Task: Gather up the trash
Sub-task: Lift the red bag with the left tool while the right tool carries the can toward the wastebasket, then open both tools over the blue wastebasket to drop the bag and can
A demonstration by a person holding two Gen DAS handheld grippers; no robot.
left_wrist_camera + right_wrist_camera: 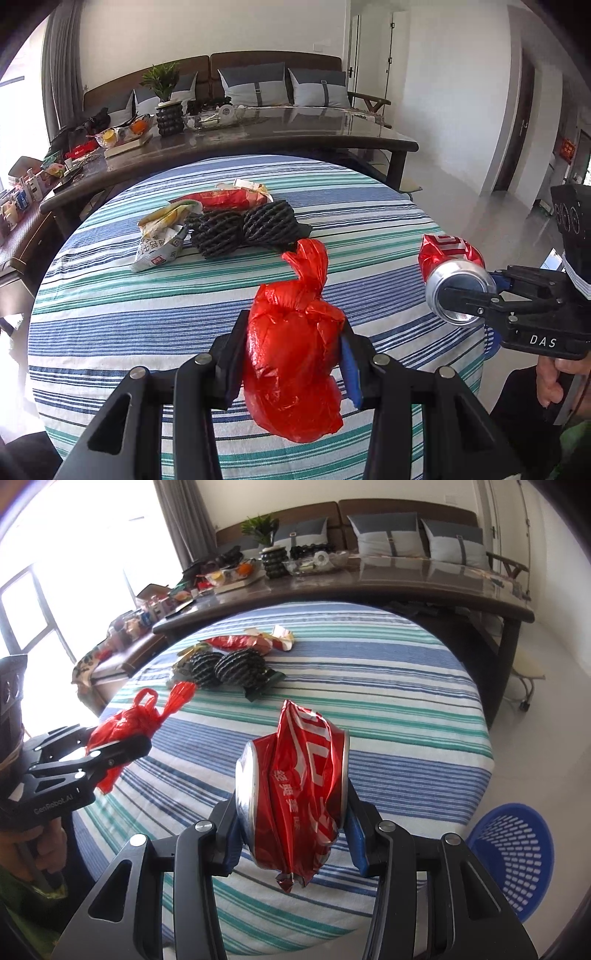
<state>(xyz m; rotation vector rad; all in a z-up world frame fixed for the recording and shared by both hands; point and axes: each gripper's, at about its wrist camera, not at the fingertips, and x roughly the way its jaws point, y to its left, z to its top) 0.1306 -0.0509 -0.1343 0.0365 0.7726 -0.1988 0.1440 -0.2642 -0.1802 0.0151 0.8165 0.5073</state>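
My left gripper is shut on a knotted red plastic bag and holds it above the striped table's near edge; it also shows in the right wrist view. My right gripper is shut on a crushed red can, held above the table's right side; the can shows in the left wrist view too. On the striped tablecloth lie a red snack wrapper, a white and yellow wrapper and a black rope bundle.
A blue perforated basket stands on the floor right of the table. A dark long table with a plant, bowls and clutter stands behind, with a sofa beyond.
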